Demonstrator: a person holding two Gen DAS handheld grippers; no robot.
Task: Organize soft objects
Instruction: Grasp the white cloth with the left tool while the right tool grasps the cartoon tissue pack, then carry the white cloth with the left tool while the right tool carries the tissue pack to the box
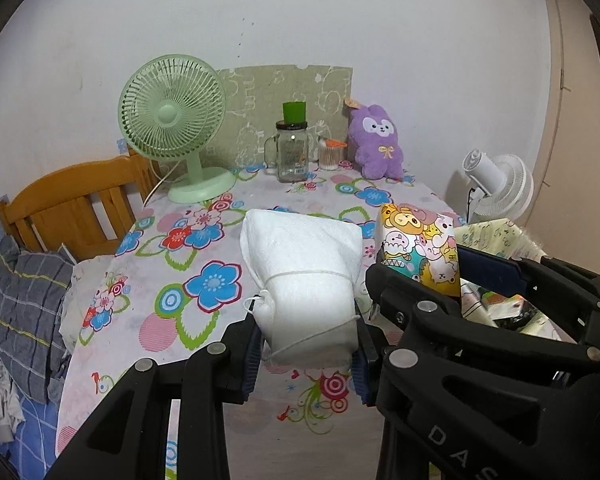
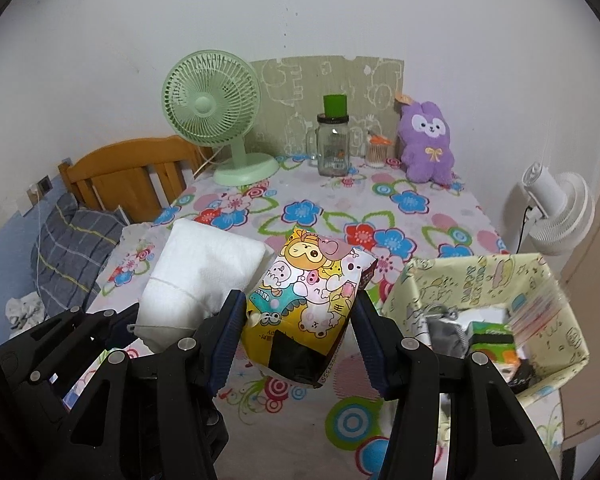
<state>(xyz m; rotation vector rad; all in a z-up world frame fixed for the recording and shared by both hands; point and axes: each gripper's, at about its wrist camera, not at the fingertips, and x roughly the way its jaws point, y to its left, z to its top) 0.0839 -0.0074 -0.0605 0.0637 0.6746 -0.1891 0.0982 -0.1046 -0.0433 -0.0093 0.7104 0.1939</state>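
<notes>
My left gripper [image 1: 306, 354] is shut on a white soft bundle tied with string [image 1: 304, 276] and holds it above the floral tablecloth; the bundle also shows in the right wrist view [image 2: 196, 280]. My right gripper [image 2: 300, 344] is shut on a colourful cartoon-print packet [image 2: 308, 300], which also shows in the left wrist view [image 1: 420, 248], just right of the bundle. A purple plush rabbit [image 1: 376, 144] sits at the table's back right against the wall. A cream patterned storage box [image 2: 480, 280] with several items inside stands at the right.
A green desk fan [image 1: 176, 128] stands at the back left. A glass jar with a green cup on top [image 1: 292, 152] and a cotton-swab container [image 1: 332, 154] stand at the back. A white fan [image 2: 556, 208] is off the table's right. A wooden bed headboard [image 1: 72, 204] is left.
</notes>
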